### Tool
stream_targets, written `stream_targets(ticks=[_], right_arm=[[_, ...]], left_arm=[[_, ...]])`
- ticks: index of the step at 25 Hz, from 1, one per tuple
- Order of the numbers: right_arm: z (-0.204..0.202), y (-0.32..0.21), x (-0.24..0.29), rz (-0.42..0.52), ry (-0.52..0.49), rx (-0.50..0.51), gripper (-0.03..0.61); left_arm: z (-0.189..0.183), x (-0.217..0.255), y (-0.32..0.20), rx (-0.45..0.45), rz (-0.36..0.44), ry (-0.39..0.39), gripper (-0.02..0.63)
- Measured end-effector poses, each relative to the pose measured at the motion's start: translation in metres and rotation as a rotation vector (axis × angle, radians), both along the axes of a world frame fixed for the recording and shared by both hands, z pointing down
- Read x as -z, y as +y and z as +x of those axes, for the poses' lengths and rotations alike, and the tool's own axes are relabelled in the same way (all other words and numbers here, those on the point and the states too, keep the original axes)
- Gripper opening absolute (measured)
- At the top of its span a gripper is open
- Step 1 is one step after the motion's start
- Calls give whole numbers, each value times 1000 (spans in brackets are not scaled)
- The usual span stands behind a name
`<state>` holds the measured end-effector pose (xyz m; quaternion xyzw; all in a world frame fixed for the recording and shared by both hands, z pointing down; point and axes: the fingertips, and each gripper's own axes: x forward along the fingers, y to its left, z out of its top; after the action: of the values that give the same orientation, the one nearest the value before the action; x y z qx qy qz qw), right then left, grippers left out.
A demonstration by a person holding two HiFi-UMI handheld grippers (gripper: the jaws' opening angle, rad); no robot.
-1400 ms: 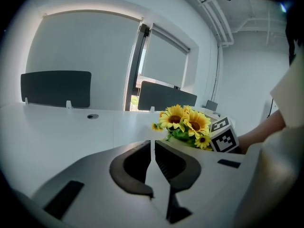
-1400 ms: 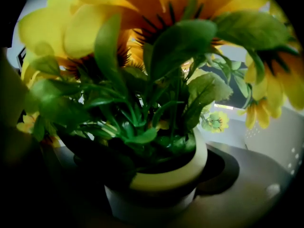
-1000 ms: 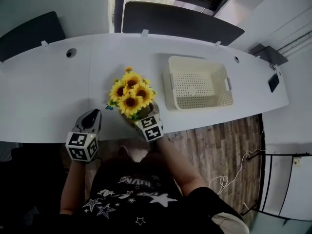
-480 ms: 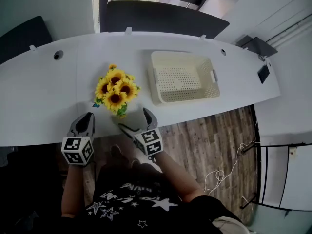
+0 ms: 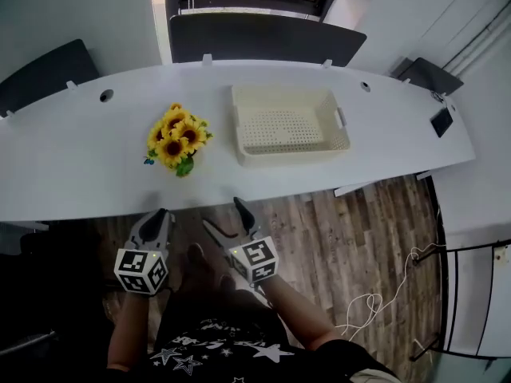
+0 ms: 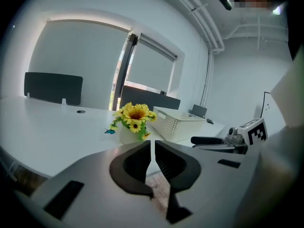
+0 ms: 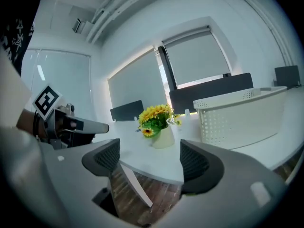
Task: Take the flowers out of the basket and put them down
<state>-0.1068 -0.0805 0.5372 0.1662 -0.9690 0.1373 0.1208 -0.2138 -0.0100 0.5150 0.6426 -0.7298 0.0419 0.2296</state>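
Observation:
A bunch of yellow sunflowers [image 5: 177, 132] in a small white pot stands upright on the white table, left of the cream perforated basket [image 5: 239, 152], which holds nothing. Both grippers hang off the table's near edge, over the wooden floor. My left gripper [image 5: 162, 214] is shut with nothing in it. My right gripper [image 5: 223, 215] is open with nothing between its jaws, which have just been closing. In the right gripper view the flowers [image 7: 156, 117] and basket [image 7: 242, 112] lie well beyond the jaws. The left gripper view shows the flowers [image 6: 134, 115] far ahead.
The long white table [image 5: 72, 166] has cable holes along its back. Dark chairs [image 5: 263, 37] stand behind it. A dark device [image 5: 441, 122] lies at the table's right end. A cable [image 5: 375, 302] trails over the wooden floor.
The right gripper has left the flower pot, and both grippers have drawn back from the table to over the floor. The flowers stay standing on the table.

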Motion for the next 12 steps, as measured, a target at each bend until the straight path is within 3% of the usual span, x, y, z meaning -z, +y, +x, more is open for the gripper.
stream_targets(ticks=[3,7,10,12], right_arm=[[21,8,12,8,-77,-28,312],[48,14,10,-12,-85,-75,208],[70,11,19,-26,-117,-161,21],[78,10,29,-20,-149,-185,3]], left_arm=[[29,7,16,-3,20,2,34],[55,11,38,-6,18,4,30],[66,17,51,-11,21,-4,30],[67,24,56,-12,33,-13,30]])
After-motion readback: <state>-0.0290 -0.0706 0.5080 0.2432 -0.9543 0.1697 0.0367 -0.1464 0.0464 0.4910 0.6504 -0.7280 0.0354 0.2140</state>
